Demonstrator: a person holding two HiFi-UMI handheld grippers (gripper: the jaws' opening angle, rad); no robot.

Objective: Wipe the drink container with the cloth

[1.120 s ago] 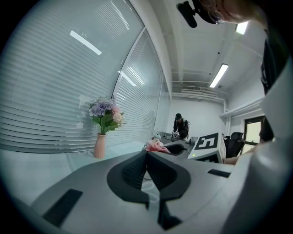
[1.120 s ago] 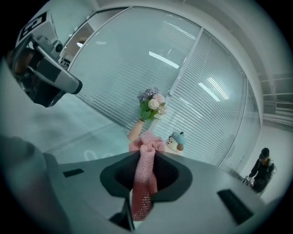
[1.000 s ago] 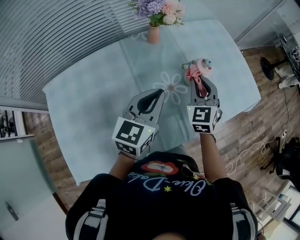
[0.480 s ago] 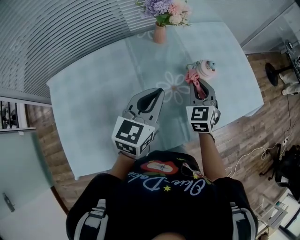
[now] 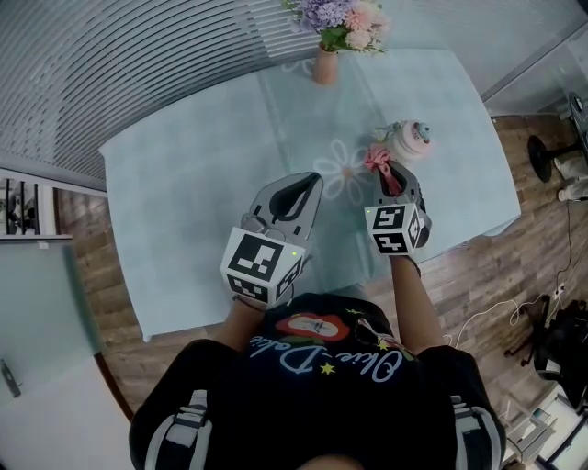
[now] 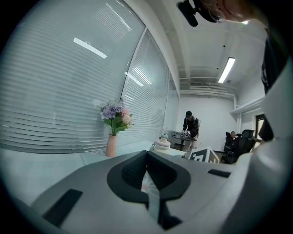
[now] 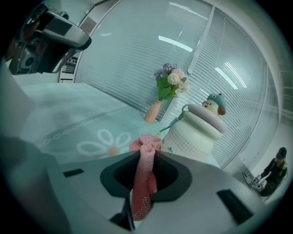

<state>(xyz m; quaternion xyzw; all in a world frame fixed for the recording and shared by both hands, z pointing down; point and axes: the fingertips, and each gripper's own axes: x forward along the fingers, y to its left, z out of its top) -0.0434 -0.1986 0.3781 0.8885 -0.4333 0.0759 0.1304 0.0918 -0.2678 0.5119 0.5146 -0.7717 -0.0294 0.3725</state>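
Two grippers hang over a table (image 5: 184,184) spread with a pale blue-green cloth cover printed with a white daisy (image 5: 342,171). At the left, the left gripper (image 5: 307,181) sits above the cover's near middle. Its own view shows its jaws pressed together at the tips with nothing caught between them (image 6: 146,154). Further back, near the table's far edge, a slim peach vase (image 5: 324,64) stands upright with lilac and pink flowers (image 5: 345,16).

To the right, the right gripper (image 5: 393,173) is clamped on a pink knitted cloth (image 7: 144,176). The strip runs down between the jaws, and its bunched end (image 5: 378,158) pokes out past the tips. Just beyond that bunch stands the drink container (image 5: 411,139), a cream bottle with a pink lid and a small figure in a teal cap on top (image 7: 215,101). It is upright near the table's right edge. The cloth's end lies right beside its lower wall; whether they touch cannot be made out.
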